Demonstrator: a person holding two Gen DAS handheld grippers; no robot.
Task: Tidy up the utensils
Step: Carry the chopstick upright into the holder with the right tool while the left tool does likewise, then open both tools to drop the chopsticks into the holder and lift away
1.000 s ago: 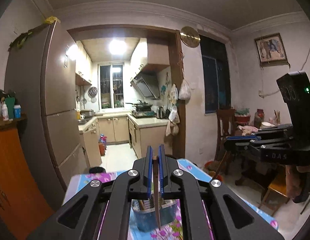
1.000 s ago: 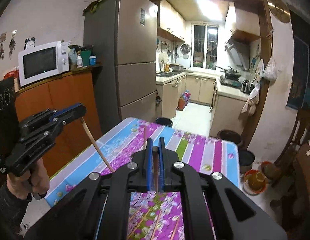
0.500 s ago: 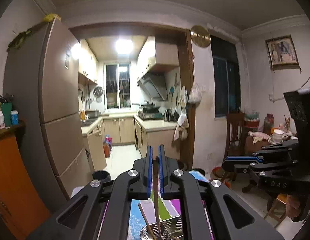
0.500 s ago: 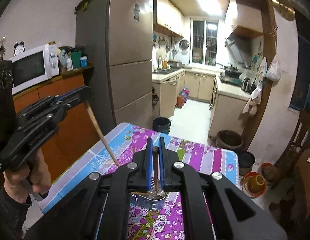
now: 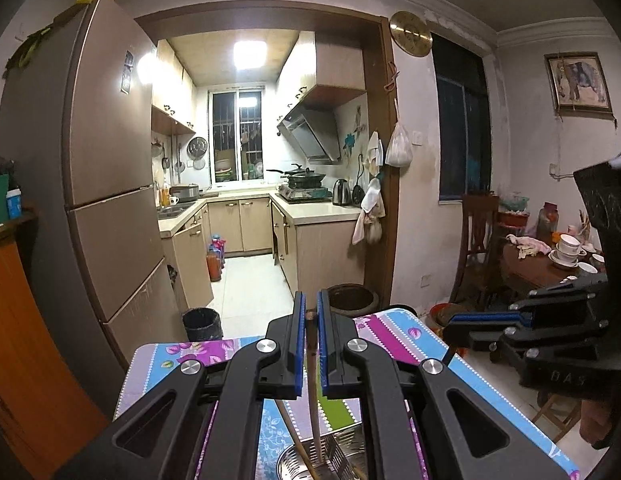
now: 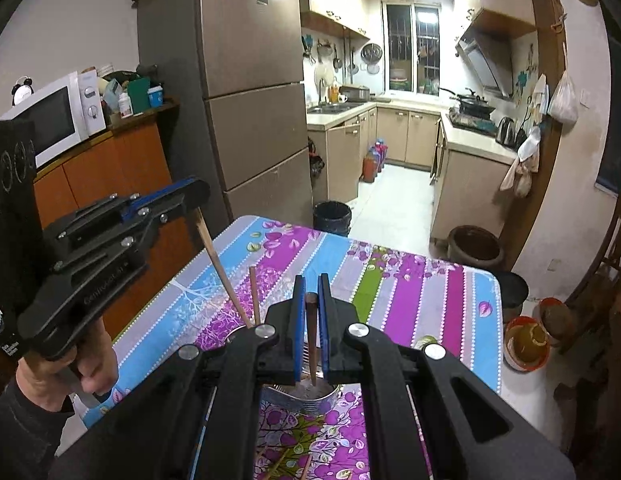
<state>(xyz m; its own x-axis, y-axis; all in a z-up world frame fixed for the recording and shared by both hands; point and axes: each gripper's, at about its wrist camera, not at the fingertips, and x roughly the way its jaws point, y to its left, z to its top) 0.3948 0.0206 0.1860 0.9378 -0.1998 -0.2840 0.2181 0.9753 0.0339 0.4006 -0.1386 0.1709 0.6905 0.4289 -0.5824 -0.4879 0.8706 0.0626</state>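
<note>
- The left gripper (image 5: 309, 312) is clamping a wooden chopstick (image 5: 313, 392) between its narrow jaws, the stick hanging straight down from them.
- Directly below those jaws, the stick's lower end is dipping into a metal utensil holder (image 5: 342, 450), where another stick is leaning beside it.
- The right gripper (image 6: 309, 294) is likewise pinching a dark-tipped chopstick (image 6: 311, 332) in jaws closed tight on it, pointing steeply down.
- Under the right jaws the same holder is sitting on the table (image 6: 410, 292), which is wearing a striped floral cloth.
- To the left of the right jaws, a hand (image 6: 70, 376) is gripping the left tool's handle.
- Beyond both sets of jaws, a tall fridge (image 6: 250, 80) is standing past the table's far edge.
- Further off, a black bin (image 6: 331, 218) is sitting on the kitchen floor.
</note>
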